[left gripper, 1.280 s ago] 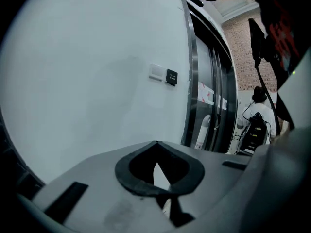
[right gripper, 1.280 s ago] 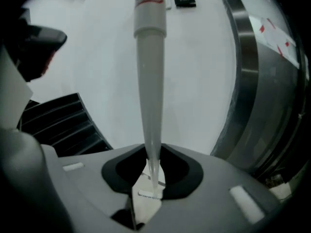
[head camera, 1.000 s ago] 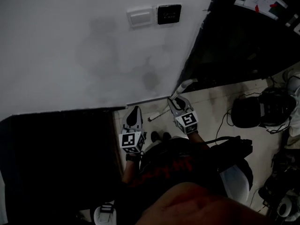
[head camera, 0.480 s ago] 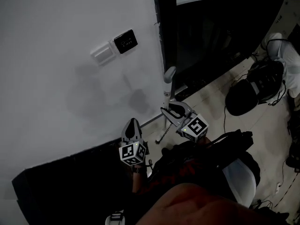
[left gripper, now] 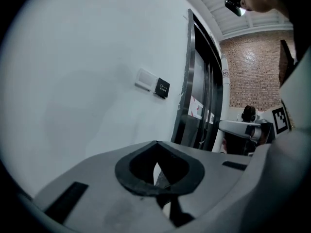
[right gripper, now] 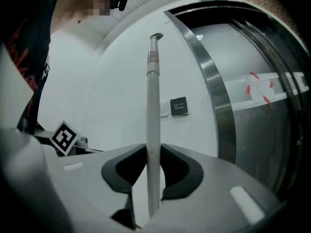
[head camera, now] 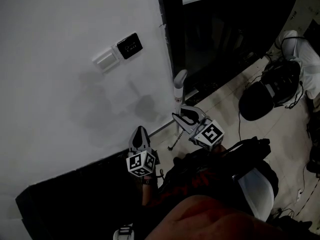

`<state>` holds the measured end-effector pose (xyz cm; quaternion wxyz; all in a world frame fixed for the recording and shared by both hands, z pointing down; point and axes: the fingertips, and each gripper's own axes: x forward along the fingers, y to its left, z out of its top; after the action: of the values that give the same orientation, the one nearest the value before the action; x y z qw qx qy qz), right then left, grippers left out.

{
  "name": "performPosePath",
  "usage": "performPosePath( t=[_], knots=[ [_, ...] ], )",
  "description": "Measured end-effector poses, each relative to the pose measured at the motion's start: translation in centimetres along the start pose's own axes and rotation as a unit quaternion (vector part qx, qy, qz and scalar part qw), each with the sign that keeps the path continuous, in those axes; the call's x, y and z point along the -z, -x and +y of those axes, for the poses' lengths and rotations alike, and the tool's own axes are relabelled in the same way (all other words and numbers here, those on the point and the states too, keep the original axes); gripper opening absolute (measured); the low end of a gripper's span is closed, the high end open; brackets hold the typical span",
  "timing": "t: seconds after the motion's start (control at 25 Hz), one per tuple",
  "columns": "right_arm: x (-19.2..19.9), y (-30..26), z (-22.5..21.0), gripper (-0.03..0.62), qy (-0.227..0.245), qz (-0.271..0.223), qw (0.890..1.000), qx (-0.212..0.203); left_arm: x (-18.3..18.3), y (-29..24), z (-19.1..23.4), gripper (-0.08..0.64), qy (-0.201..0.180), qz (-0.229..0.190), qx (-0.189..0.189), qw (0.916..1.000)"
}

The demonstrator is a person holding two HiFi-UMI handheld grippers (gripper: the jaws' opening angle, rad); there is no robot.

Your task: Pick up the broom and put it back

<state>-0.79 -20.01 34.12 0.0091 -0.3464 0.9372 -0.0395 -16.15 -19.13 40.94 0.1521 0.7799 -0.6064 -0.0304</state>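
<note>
The broom [head camera: 178,90] stands upright in the right claw [head camera: 186,119], before the wall [head camera: 60,84] at the door's [head camera: 220,39] edge; the left claw [head camera: 141,135] lies to its left; on the wall, the exit button [head camera: 129,45] sits right of a switch [head camera: 105,60].

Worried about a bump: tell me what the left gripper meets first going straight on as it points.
The left gripper would probably meet the white wall, left of the switch plate; nothing shows in between, though depth is unclear.

Smooth pale broom handle [right gripper: 153,120], matt white painted wall [head camera: 55,29], brushed metal door frame [right gripper: 215,93] at three o'clock, rough brick wall [left gripper: 252,76] at two o'clock.
</note>
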Motion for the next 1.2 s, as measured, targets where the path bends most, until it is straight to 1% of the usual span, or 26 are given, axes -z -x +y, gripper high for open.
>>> performPosePath(
  t=[0.12, 0.2, 0.32, 0.36, 0.4, 0.48, 0.56, 0.6, 0.68, 0.76, 0.8, 0.84, 0.92, 0.96, 1.0, 1.04, 1.12, 1.2],
  knots=[
    [0.5, -0.1, -0.4, 0.088, -0.002, 0.010, 1.000, 0.005, 0.0, 0.2, 0.1, 0.005, -0.001, -0.005, -0.007, 1.0000],
    [1.6, -0.2, -0.8, 0.089, -0.001, 0.024, 1.000, 0.007, 0.2, 0.4, 0.0, 0.005, 0.006, -0.007, -0.010, 0.9999],
    [5.0, -1.0, -1.2, 0.088, -0.004, 0.065, 0.998, 0.013, 0.5, 1.0, -0.1, 0.005, 0.007, -0.004, -0.019, 0.9998],
    [6.6, -1.4, -1.3, 0.089, -0.007, 0.085, 0.996, 0.015, 0.5, 1.2, -0.4, 0.005, 0.004, -0.004, -0.014, 0.9999],
    [8.5, -1.6, -1.2, 0.088, -0.007, 0.110, 0.994, 0.013, 0.5, 1.6, -1.0, 0.005, -0.005, -0.003, -0.001, 1.0000],
    [12.1, -1.8, -0.7, 0.087, 0.000, 0.160, 0.987, 0.002, 0.4, 2.5, -2.9, 0.005, -0.036, -0.003, 0.037, 0.9987],
    [16.1, -1.9, -0.3, 0.087, 0.002, 0.192, 0.981, -0.012, 0.2, 3.2, -5.3, 0.005, -0.066, -0.002, 0.079, 0.9946],
    [18.0, -2.1, -0.3, 0.087, 0.000, 0.202, 0.979, -0.016, 0.3, 3.4, -6.4, 0.005, -0.075, 0.004, 0.101, 0.9921],
    [22.0, -2.9, -0.8, 0.087, -0.006, 0.225, 0.974, -0.017, 0.6, 3.3, -8.0, 0.006, -0.076, 0.030, 0.134, 0.9876],
    [26.0, -4.1, -2.0, 0.090, -0.020, 0.262, 0.965, -0.017, 1.4, 2.3, -8.4, 0.005, -0.058, 0.054, 0.146, 0.9861],
    [27.8, -4.7, -2.5, 0.092, -0.026, 0.283, 0.959, -0.018, 1.8, 2.0, -8.4, 0.015, -0.042, 0.063, 0.141, 0.9871],
    [29.5, -5.2, -2.4, 0.092, -0.030, 0.301, 0.953, -0.021, 2.1, 2.3, -8.4, 0.043, -0.026, 0.072, 0.127, 0.9889],
    [33.2, -5.9, -1.7, 0.091, -0.033, 0.328, 0.944, -0.020, 3.1, 3.6, -7.8, 0.043, -0.005, 0.087, 0.086, 0.9925],
    [35.4, -6.5, -1.8, 0.089, -0.035, 0.340, 0.940, -0.016, 3.7, 4.0, -7.2, 0.022, -0.001, 0.092, 0.068, 0.9935],
    [37.9, -7.1, -2.2, 0.087, -0.039, 0.352, 0.935, -0.010, 4.6, 4.3, -6.8, 0.006, 0.002, 0.099, 0.058, 0.9934],
    [40.5, -7.5, -2.7, 0.087, -0.043, 0.366, 0.930, -0.005, 5.9, 4.5, -6.7, 0.005, 0.005, 0.112, 0.060, 0.9918],
    [45.4, -8.5, -3.9, 0.087, -0.050, 0.391, 0.919, 0.007, 9.1, 4.6, -7.5, 0.028, 0.006, 0.152, 0.082, 0.9849],
    [50.1, -10.1, -5.2, 0.087, -0.046, 0.415, 0.909, 0.017, 11.9, 5.0, -8.1, 0.016, 0.018, 0.183, 0.090, 0.9789]
  ],
)
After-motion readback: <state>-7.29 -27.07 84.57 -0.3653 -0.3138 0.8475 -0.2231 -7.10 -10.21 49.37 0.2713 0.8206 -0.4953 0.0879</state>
